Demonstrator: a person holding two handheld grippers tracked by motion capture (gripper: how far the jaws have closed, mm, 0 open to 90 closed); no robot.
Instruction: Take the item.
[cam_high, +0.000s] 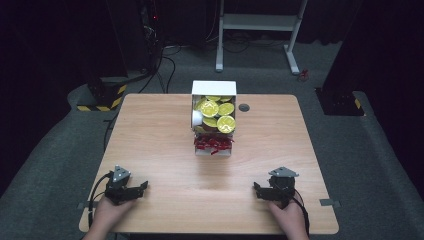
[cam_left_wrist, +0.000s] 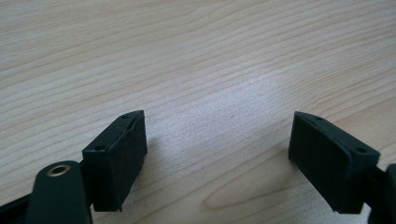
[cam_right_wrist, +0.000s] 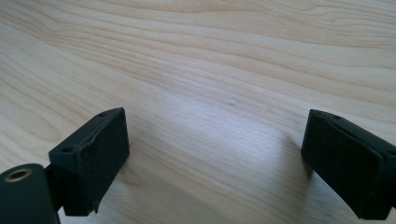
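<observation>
A person's hands rest at the near edge of a pale wood-grain counter (cam_high: 165, 150), each holding a black two-jaw gripper. At the left, the left gripper (cam_high: 142, 187) lies low on the counter with a grey three-cornered plate on top and a dark cable trailing back past the hand; in the left gripper view (cam_left_wrist: 217, 158) its flat, block-shaped jaws stand spread apart with nothing but bare, finely streaked laminate between them. Toward the middle of the counter, well apart from both grippers and nearer the far edge, stands a white rectangular box (cam_high: 214, 120) with two compartments: the far one is heaped with round yellow-green lidded cups (cam_high: 218, 111), their tops flat and glossy, with one white cup (cam_high: 197, 118) lying on its side against the left wall; the near, smaller compartment holds a tangle of thin red packets (cam_high: 213, 143), some spilling over the rim. Just beside the box, to its right, a small dark round cable hole (cam_high: 244, 107) is set into the counter. At the right, the right gripper (cam_high: 256, 190) mirrors the left, angled inward with its own grey plate; in the right gripper view (cam_right_wrist: 215, 161) its matte, rubbery-looking jaws are likewise spread wide over empty wood, pinching nothing.
</observation>
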